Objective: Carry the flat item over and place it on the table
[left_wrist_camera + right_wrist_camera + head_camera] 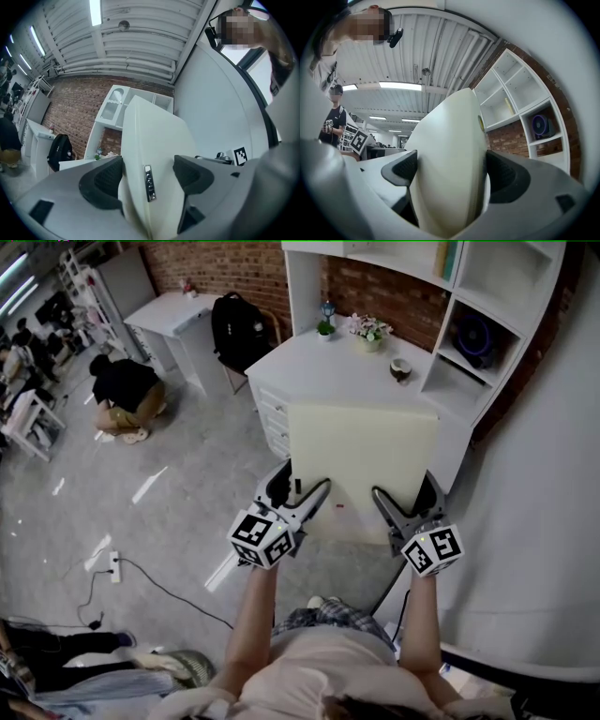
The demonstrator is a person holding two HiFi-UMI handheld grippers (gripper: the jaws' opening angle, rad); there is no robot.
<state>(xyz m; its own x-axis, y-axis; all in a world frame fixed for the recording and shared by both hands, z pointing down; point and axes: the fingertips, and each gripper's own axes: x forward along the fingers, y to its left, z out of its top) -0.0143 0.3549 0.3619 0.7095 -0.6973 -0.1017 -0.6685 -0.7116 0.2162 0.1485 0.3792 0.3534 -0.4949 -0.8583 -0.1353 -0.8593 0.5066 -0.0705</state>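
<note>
A flat cream-coloured panel [361, 465] hangs in the air, held level in front of the white corner table [309, 367], with its far edge over the table's front. My left gripper [302, 486] is shut on the panel's near left edge and my right gripper [405, 491] on its near right edge. In the left gripper view the panel [154, 140] stands edge-on between the dark pads of the left gripper [147, 176], with a small metal fitting [148, 183] on its edge. The right gripper view shows the panel [450, 140] filling the gap of the right gripper [452, 171].
On the table stand a small plant [324, 329], a flower pot [368, 332] and a brown bowl [401, 369]. White shelves [450, 381] with a fan [476, 337] rise at the right. A black backpack [241, 329], a crouching person [127, 390] and a power strip [114, 566] are at the left.
</note>
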